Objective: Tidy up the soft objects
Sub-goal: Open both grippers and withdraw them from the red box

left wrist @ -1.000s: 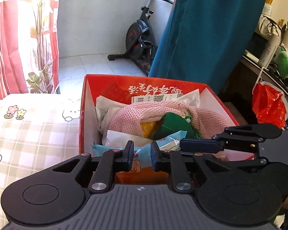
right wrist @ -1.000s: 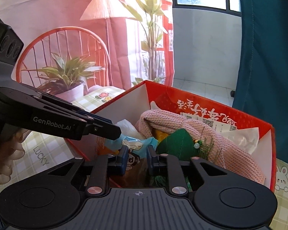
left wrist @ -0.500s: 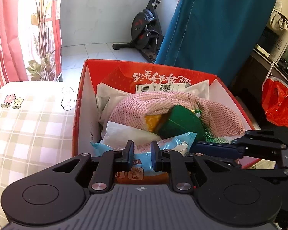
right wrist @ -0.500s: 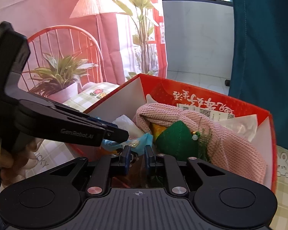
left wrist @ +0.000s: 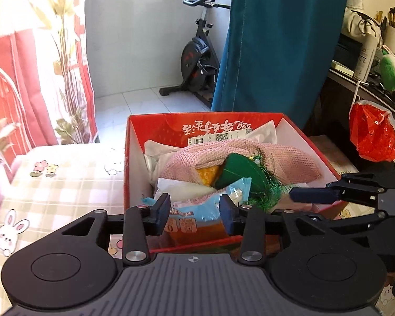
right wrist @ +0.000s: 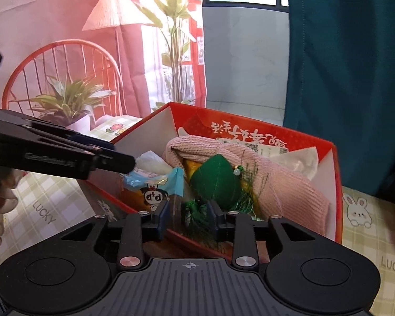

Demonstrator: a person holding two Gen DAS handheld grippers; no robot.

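Red box (left wrist: 297, 131) sitting on the checked tablecloth (left wrist: 52, 184), serving as landmark. At its near-left edge, the left gripper (left wrist: 194, 214) is hovering, its jaws having just been opening, part-wide and pressing nothing, a blue snack packet (left wrist: 210, 202) lying loose between them. Inside the box are resting a pink knit (right wrist: 276, 184) and a green pouch (right wrist: 216, 181). At the near-right edge, the right gripper (right wrist: 188, 217) is likewise parting, green tassel threads (right wrist: 197, 218) lying free between.
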